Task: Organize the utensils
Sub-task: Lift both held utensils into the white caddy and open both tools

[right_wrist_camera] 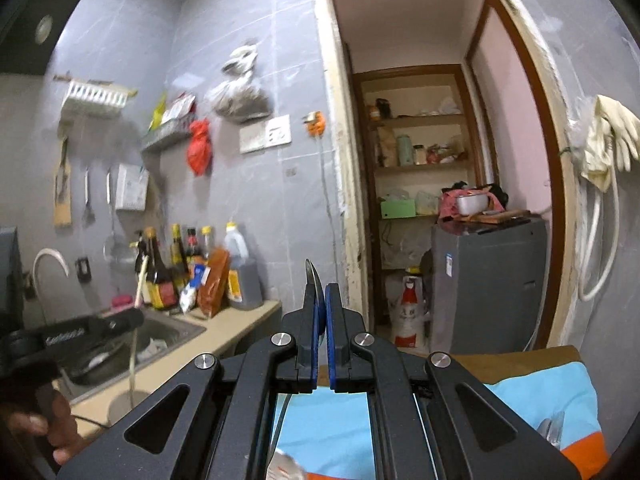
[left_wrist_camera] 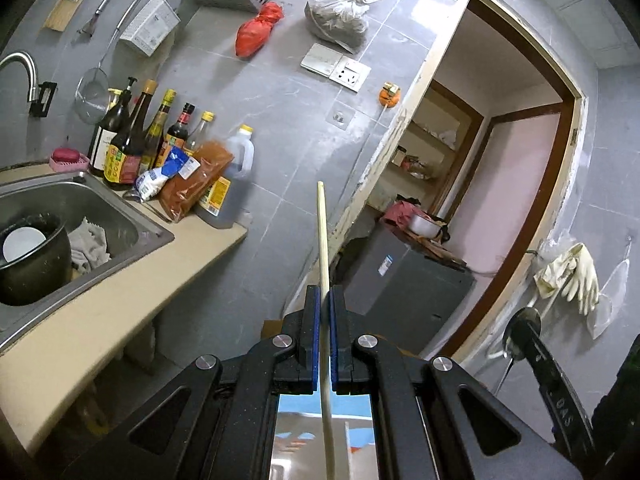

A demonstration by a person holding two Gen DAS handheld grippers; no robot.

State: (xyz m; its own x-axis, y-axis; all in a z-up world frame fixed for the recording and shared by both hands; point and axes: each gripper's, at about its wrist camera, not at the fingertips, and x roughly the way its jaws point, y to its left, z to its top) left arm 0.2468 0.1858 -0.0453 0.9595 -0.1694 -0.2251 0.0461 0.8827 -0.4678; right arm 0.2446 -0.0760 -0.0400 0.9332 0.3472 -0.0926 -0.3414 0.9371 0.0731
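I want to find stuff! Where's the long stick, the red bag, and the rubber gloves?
long stick [left_wrist_camera: 323, 240], left wrist view, middle of its shaft above the claw.
red bag [left_wrist_camera: 256, 32], left wrist view, its bulging body.
rubber gloves [right_wrist_camera: 608, 136], right wrist view, the hanging palm.

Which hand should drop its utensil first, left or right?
No holder is in view, so it's a weak call. Left: its gripper clamps a chopstick and sits nearer the counter. The right gripper clamps a spoon facing the doorway.

Even indoor light, strong fisheye bending with dark corners; the right wrist view is smeared by motion blur.
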